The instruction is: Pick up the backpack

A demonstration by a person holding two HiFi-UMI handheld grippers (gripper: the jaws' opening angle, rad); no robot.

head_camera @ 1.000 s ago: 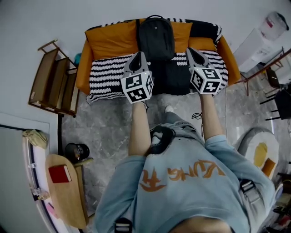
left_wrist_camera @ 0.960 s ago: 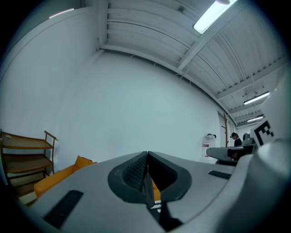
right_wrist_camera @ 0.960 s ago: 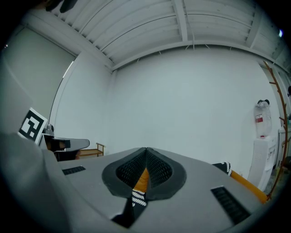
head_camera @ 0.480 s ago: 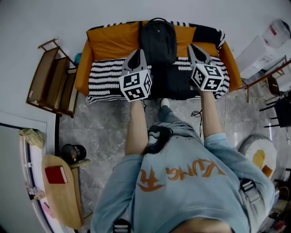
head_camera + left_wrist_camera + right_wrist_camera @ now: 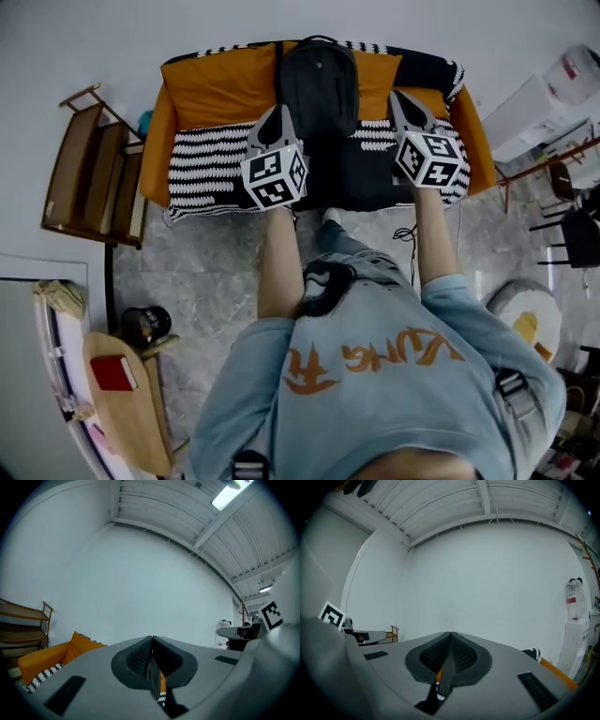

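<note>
A black backpack [image 5: 320,86] stands upright against the back of an orange sofa [image 5: 220,82], on a black-and-white striped throw [image 5: 204,159]. My left gripper [image 5: 277,112] is shut and empty, held level just left of the backpack above the seat. My right gripper [image 5: 400,97] is shut and empty too, just right of the backpack. In the left gripper view the jaws [image 5: 152,641] meet with nothing between them, and the sofa's orange arm [image 5: 43,656] shows at lower left. The right gripper view shows shut jaws [image 5: 451,637] against a bare white wall.
A wooden shelf unit [image 5: 90,169] stands left of the sofa. A water dispenser [image 5: 553,82] and dark chairs [image 5: 570,211] are at the right. A round wooden side table [image 5: 127,398] with a red book [image 5: 112,372] is at lower left. The floor is grey marble [image 5: 211,281].
The person has stepped toward the sofa. Both grippers have moved forward, staying shut, and now flank the backpack more closely. The sofa sits nearer in the head view.
</note>
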